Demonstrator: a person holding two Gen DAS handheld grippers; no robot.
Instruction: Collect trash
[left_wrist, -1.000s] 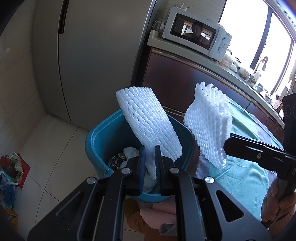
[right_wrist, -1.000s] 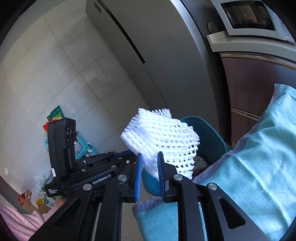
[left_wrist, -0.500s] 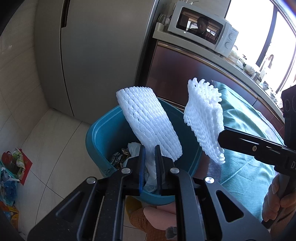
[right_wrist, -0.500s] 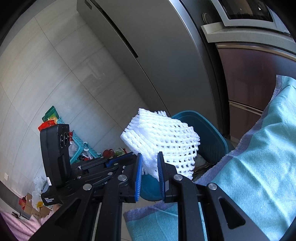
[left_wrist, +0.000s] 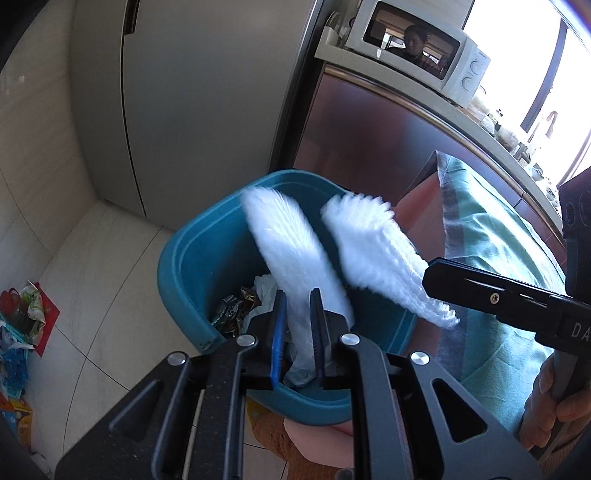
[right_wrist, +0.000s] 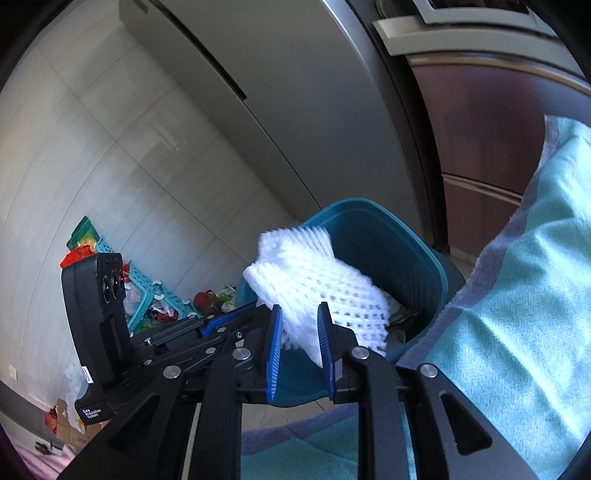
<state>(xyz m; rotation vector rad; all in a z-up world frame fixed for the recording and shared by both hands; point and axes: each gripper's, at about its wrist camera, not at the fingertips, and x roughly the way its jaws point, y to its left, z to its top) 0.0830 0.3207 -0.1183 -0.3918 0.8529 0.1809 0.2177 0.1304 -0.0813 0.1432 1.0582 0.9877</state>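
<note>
We have two white foam nets over the teal bin, one in each pair of tongs. The left foam net is a long flat strip; its long axis rises from the pads up and away, leaning to the left of the picture, with its free end above the far rim. The right foam net is wider and folded, and it points up and left from its pads over the bin's near side.

The left tongs stand narrow, pinching the lower end of their strip. The right tongs have just been opening a little, with the net between the blue pads; it looks barely gripped on one side.

The risk, as we judge it, is at the release. Both nets are light and stick out well beyond the pads, so a free end could catch on the rim and tip out onto the floor, or onto the teal cloth just beside the bin. The bin already holds wrappers, so the nets may sit high.
</note>
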